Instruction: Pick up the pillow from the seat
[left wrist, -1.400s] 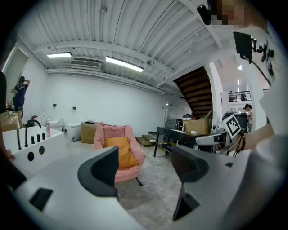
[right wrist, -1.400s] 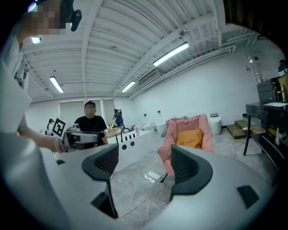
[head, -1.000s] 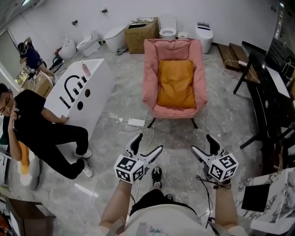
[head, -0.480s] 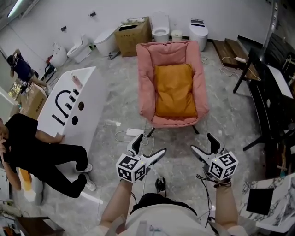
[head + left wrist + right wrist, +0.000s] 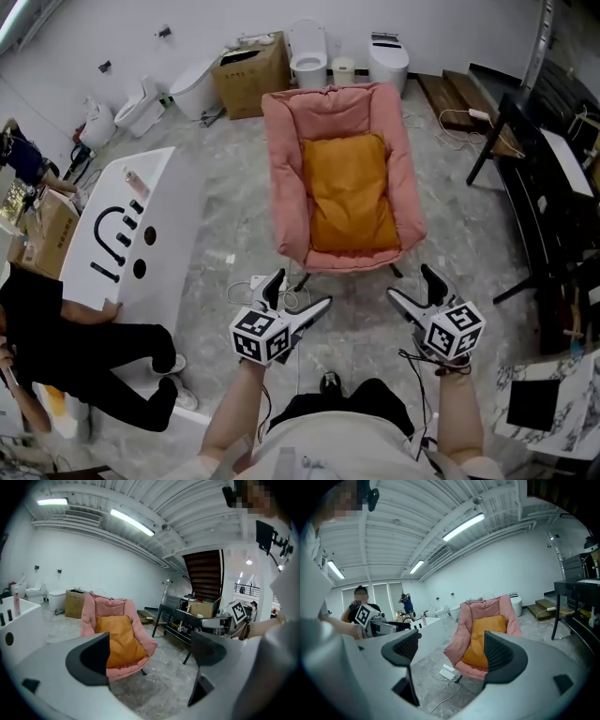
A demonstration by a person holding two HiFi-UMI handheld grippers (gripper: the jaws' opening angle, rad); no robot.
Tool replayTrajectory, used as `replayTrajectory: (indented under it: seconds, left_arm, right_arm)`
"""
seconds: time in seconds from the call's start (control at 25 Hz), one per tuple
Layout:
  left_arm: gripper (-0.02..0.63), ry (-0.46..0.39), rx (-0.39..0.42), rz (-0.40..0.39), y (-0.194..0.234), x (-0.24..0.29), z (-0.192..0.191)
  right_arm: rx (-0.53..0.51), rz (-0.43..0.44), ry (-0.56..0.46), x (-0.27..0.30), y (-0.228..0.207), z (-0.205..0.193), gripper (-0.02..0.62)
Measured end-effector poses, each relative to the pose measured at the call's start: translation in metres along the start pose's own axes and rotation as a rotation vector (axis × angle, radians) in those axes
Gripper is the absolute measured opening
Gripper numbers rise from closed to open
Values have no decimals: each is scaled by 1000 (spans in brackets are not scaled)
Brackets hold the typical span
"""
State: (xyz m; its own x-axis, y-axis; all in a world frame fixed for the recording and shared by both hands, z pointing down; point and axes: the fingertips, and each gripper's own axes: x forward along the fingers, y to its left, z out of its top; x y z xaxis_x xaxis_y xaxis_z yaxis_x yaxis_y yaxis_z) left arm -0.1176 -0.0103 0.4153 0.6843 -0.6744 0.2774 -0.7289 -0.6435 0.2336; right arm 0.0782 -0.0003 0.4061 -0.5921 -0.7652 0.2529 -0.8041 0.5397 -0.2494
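Pillow point(image 5: 352, 192) and pink chair point(image 5: 281, 178) show bigger and a bit lower in head view than a sec ago, so the person has walked closer; the bystander in black point(image 5: 84, 328) has slid toward the frame's lower left edge. Orange pillow lies flat on the seat, leaning up the chair back, centre of frame, untouched. Left claw point(image 5: 300, 291) and right claw point(image 5: 410, 286) hover low in frame, just short of the chair's front edge, well apart from the pillow. Both are wide open w/ nothing between the pads; each gripper view only looks past its jaws at chair + pillow beyond. Progress, as I judge it: approach only. No contact, no grip, no lift yet. Left to do: close the last gap, get the jaws round a pillow edge, pinch, raise it off the seat. Hard to see: in the left gripper view one jaw covers the pillow's left edge, and in the right gripper view a jaw cuts off its right side. Pillow underside is hidden, so can't tell if it's loose or tied on. Chair legs are mostly under the seat. White power strip point(image 5: 242, 281) and its cable on the floor are partly behind the left claw. Black desk point(image 5: 553, 187) is cropped at the right edge.
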Motion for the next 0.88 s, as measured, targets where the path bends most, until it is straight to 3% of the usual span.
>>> replayTrajectory:
  seconds: [0.48, 0.88]
  left_arm:
    - [529, 16, -70, -34, 63, 88, 27]
    - [565, 139, -198, 15, 146, 226, 37]
  right_arm:
    - [21, -5, 36, 81, -78, 20, 417]
    - [79, 66, 175, 193, -214, 33, 425]
